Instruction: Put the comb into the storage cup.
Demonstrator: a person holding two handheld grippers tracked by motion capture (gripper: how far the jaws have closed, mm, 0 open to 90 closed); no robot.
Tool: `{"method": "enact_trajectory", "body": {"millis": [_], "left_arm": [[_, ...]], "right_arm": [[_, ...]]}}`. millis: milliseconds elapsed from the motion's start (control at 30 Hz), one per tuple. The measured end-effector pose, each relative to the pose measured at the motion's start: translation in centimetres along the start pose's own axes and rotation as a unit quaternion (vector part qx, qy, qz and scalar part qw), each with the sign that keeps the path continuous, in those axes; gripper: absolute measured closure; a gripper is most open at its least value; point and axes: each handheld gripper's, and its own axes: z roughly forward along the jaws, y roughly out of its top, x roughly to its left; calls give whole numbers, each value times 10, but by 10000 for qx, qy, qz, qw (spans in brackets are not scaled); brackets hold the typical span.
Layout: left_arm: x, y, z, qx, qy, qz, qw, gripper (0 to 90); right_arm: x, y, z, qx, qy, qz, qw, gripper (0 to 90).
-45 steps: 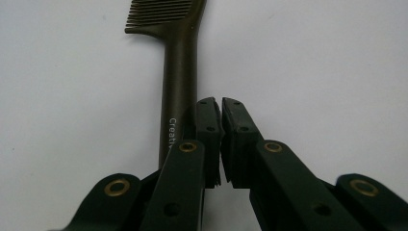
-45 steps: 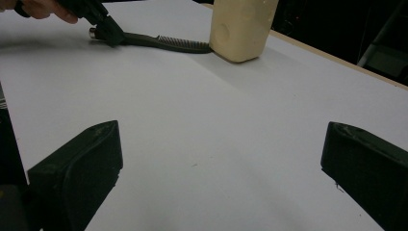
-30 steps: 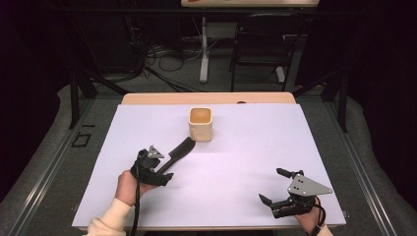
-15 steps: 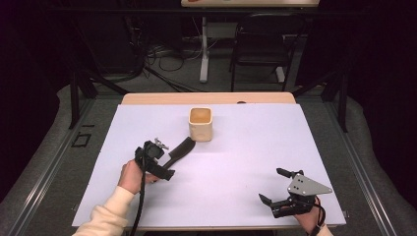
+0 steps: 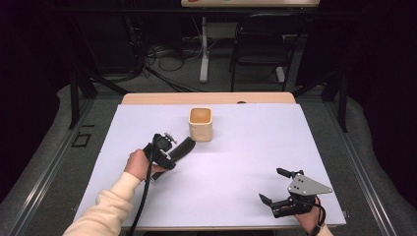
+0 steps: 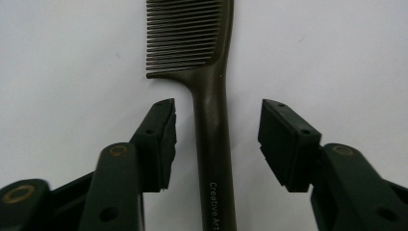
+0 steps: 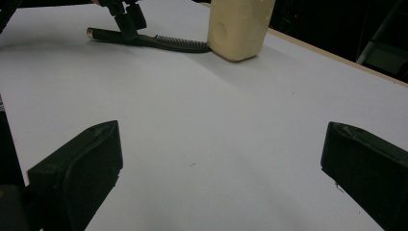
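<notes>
My left gripper [image 6: 216,139] has its two black pads [image 6: 161,144] standing on either side of the dark comb's [image 6: 211,144] handle, with a visible gap on each side, so nothing is pinched yet; the jaws have just been closing in on it. The comb lies flat on the white table [image 5: 246,162], its teeth running away from me in the left gripper view. In the high view I see my left gripper [image 5: 164,153] bent down over the comb [image 5: 183,147], whose far end lies close against the foot of the cream cup [image 5: 200,124]. From the right gripper view the comb [image 7: 159,42] reaches right up to the cup [image 7: 238,26], though I cannot tell whether they touch.

My right gripper [image 7: 216,173] has its jaws spread wide with only bare table between them. In the high view it [image 5: 275,189] sits near the table's near right corner, well apart from comb and cup.
</notes>
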Motion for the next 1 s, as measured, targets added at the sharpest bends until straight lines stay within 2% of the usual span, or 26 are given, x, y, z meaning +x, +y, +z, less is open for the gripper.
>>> {"method": "enact_trajectory", "body": {"millis": [100, 200, 500, 1000], "left_arm": [[-1, 4, 4, 148, 3, 102, 9998, 567], [-1, 5, 7, 176, 2, 130, 9998, 597], [2, 7, 11, 282, 20, 72, 9996, 662], [1, 6, 14, 304, 107, -15, 9995, 707]], "right_arm": [[0, 0, 0, -3, 5, -5, 10000, 3], [0, 0, 0, -12, 1, -5, 10000, 3], [0, 0, 0, -6, 7, -5, 10000, 3], [-1, 0, 0, -13, 11, -3, 10000, 3]]}}
